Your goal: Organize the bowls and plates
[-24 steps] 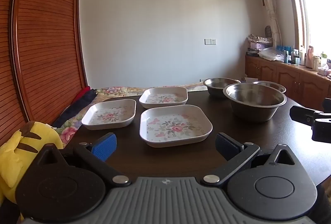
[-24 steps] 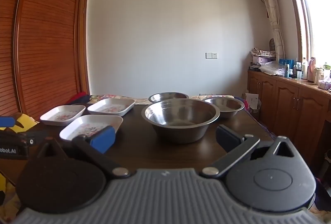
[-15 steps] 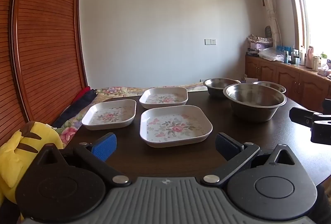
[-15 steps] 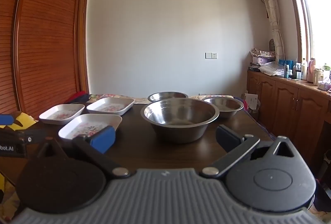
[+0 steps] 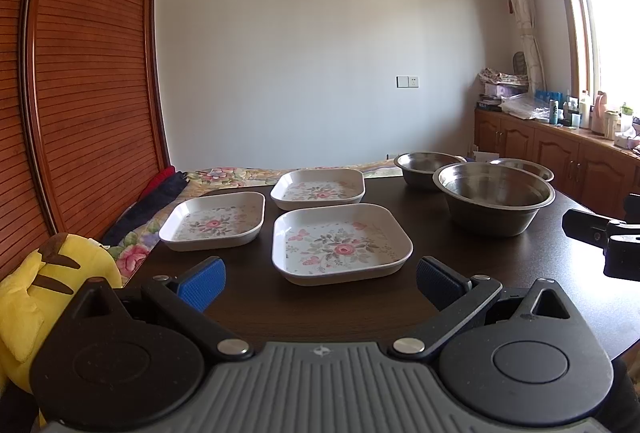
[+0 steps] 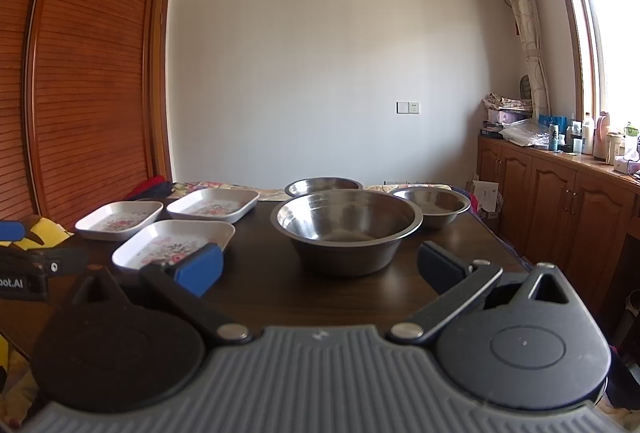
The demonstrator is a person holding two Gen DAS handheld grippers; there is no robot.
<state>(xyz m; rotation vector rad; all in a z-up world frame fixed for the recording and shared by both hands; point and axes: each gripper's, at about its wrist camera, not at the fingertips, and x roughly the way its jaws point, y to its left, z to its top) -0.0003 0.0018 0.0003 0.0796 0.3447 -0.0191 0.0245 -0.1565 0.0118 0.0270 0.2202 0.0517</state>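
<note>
1. Left wrist view showed the left gripper (image 5: 320, 283) held wide, its blue pads (image 5: 202, 283) spread with nothing between them, hovering over the near edge of the dark table (image 5: 256, 307).
2. Just ahead of it, between the fingers' line of sight, sat the near plate (image 5: 340, 243), a square white dish with a floral print, flat on the table.
3. To the left and a little farther back lay the left plate (image 5: 214, 221); behind the near plate lay the far plate (image 5: 318, 189). The three were close but apart, none stacked.
4. A yellow plush toy (image 5: 44, 285) sat off the table's left edge.
5. Right wrist view showed the right gripper (image 6: 320, 269) likewise spread wide and empty, above the table's near edge.
6. Directly in front of it stood the big bowl (image 6: 346, 229), steel, upright.
7. Behind it stood two smaller steel bowls, apart from each other: the back bowl (image 6: 322, 185) to the left and the right bowl (image 6: 434, 205) to the right.
8. Plates were grouped on the table's left half, bowls on its right.
9. Wooden cabinets (image 6: 560, 205) with bottles on top ran along the window wall, well apart from the table.
</note>
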